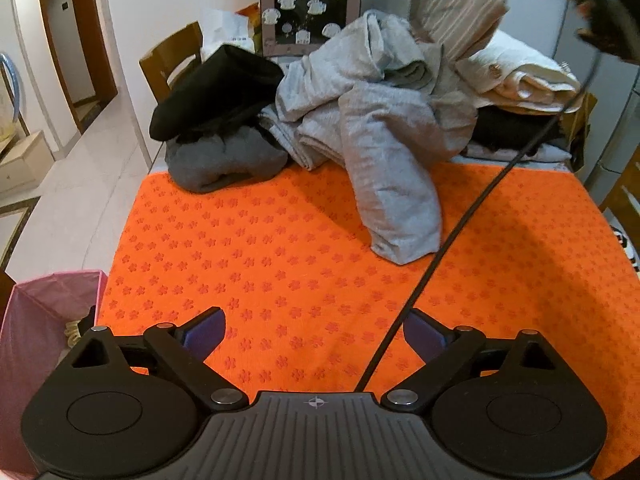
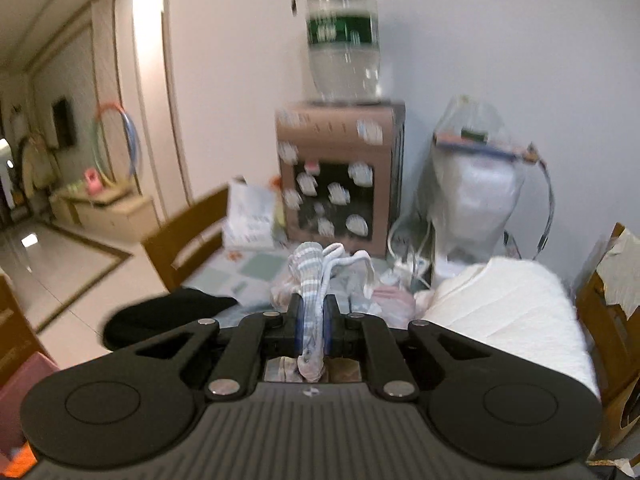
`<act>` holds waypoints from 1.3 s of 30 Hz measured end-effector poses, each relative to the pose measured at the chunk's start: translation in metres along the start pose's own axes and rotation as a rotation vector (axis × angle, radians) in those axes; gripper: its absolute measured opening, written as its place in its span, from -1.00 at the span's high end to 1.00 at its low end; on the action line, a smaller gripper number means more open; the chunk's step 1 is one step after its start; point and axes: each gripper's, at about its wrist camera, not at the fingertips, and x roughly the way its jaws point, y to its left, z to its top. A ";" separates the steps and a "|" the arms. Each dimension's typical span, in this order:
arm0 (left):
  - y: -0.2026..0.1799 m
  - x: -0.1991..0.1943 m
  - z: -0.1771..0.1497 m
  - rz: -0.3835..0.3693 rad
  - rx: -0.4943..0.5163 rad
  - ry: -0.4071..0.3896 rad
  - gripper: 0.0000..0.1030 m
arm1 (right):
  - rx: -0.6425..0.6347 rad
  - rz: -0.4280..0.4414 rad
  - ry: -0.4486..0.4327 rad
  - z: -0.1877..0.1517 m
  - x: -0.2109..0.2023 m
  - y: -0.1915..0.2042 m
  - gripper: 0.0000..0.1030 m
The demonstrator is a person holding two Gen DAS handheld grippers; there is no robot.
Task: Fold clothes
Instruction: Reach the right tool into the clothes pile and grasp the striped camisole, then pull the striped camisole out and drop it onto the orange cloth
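The orange mat point(image 1: 280, 248) spreads ahead of the left gripper point(image 1: 314, 330), bare across its near half; nothing is laid out on it for folding. At its far end, well beyond that gripper, sits the pile of clothes: a large light grey garment point(image 1: 372, 128) tumbled over the middle with one end trailing toward the gripper, a black garment point(image 1: 216, 92) on a dark grey one point(image 1: 224, 160) to its left, and a cream folded stack point(image 1: 524, 76) to the right, which appears tidier than the rest. Judged from this, the work is at an early stage: most pieces remain crumpled and unfolded. The left gripper stands wide with nothing between its jaws. The right gripper point(image 2: 312, 328), seen in its own view, is clamped narrow on a striped garment point(image 2: 310, 280), pale with thin bands, bunched between the pads and standing up ahead of them; in the left view a striped piece point(image 1: 460, 4) hangs raised above the pile at upper right. It has yet to be spread flat. A black cable point(image 1: 472, 208) crosses the mat diagonally in front of the left gripper and could snag cloth. A cardboard box point(image 2: 340, 176) and a wooden chair point(image 1: 172, 60) stand behind the pile; a pink bin point(image 1: 48, 340) is at the lower left.
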 end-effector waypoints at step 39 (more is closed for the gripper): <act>0.002 -0.077 -0.090 -0.236 0.098 0.044 -0.41 | -0.201 0.169 0.507 -0.319 -0.216 0.219 0.34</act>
